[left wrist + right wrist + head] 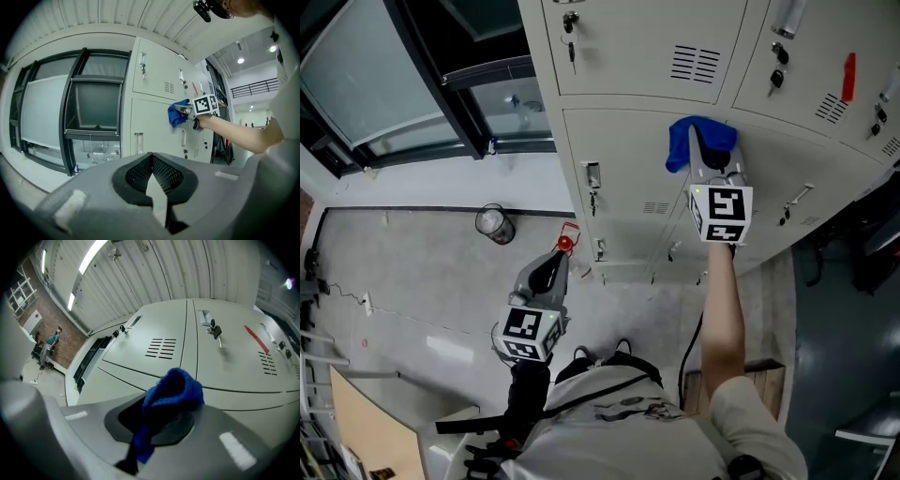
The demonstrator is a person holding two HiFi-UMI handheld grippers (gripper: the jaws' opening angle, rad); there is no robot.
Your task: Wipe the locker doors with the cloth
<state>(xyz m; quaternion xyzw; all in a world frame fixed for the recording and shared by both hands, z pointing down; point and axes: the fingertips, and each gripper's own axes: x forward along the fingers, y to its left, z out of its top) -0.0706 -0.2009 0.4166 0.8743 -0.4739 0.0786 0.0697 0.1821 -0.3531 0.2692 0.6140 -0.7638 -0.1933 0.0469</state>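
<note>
My right gripper is shut on a bunched blue cloth and holds it against a beige locker door, near the door's upper seam. In the right gripper view the cloth bulges out of the gripper, with vented locker doors just beyond. My left gripper hangs lower and to the left, off the lockers, its jaws together on nothing. In the left gripper view that gripper looks toward the lockers, the cloth and the right gripper.
A dark-framed window stands left of the lockers. A round can sits on the floor below it. Keys hang in the locks, and red tags mark some doors. My feet are near the locker base.
</note>
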